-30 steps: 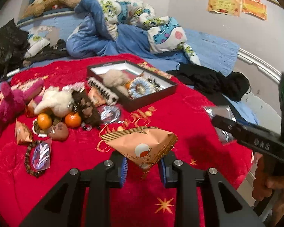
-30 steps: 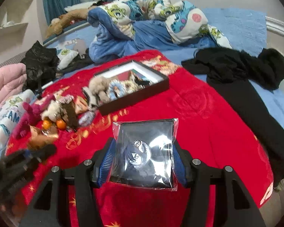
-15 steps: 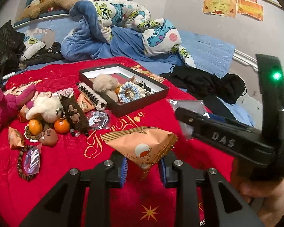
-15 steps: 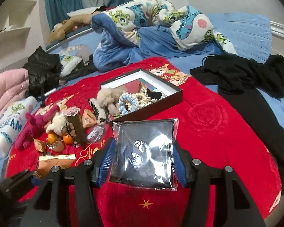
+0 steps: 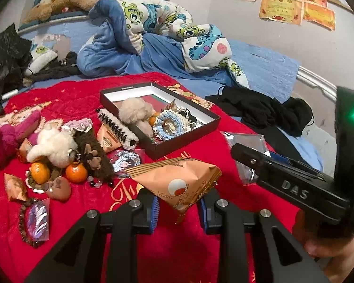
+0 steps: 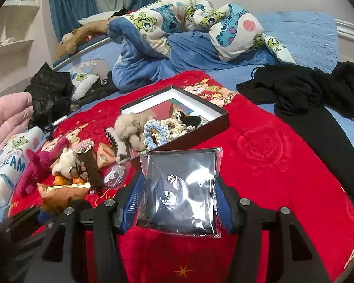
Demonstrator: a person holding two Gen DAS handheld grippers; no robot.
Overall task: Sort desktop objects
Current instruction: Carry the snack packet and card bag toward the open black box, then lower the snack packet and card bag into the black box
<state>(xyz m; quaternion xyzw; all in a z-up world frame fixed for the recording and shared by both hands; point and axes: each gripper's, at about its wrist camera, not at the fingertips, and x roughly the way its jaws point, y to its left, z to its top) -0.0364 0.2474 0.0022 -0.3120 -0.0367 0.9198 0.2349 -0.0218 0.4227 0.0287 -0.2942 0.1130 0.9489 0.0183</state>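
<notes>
My left gripper (image 5: 178,208) is clamped on an orange snack packet (image 5: 177,181), blue pads pinching its lower corner. My right gripper (image 6: 180,206) is closed around a clear-sleeved badge (image 6: 177,191), held upright. Seen from the left wrist, the right gripper sits just beside that packet, my bare hand (image 5: 328,247) underneath.

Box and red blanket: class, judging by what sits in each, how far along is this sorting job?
Done: the box already holds a beige plush, a blue scrunchie and more.
In hand: the left tool grips an orange packet; the right tool grips a bagged badge.
Left: oranges, plushes, beads and a hair clip on the blanket.
</notes>
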